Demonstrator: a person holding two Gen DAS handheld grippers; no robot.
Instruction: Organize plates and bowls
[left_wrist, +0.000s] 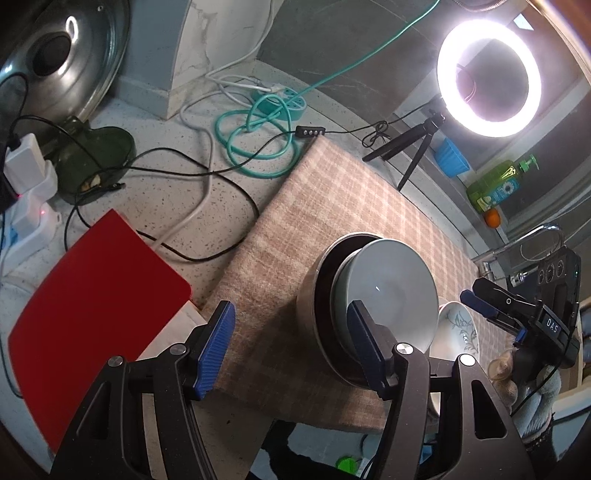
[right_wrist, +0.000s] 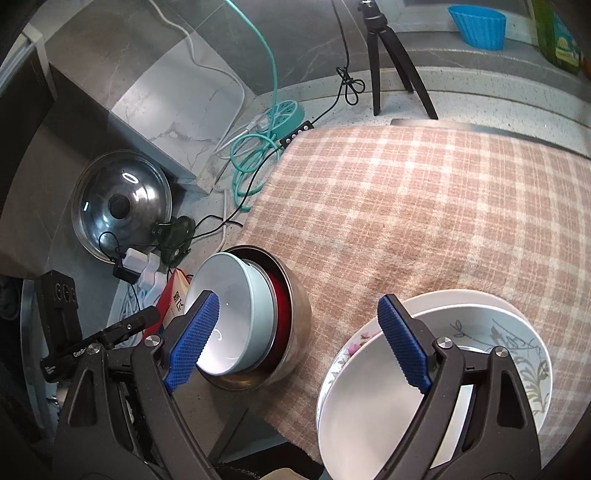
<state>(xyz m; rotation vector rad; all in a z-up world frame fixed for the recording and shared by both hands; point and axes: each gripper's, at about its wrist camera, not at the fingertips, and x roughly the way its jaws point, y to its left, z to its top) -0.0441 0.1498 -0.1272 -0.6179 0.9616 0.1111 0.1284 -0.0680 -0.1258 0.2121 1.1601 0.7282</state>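
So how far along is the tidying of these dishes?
Looks mostly done: the grey-blue bowl sits nested in the steel bowl, and the plates are piled together on the checked cloth. Both tongs, left and right, are open and empty.

- "DAS": white letters on a small dark label on the right gripper, right of the stacked bowls.
- "Gen…", cut off: white print on the left gripper, left of the stacked bowls.

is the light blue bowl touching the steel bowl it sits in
Touching: the right wrist view shows the light blue bowl nested tilted inside the steel bowl, leaning on it.
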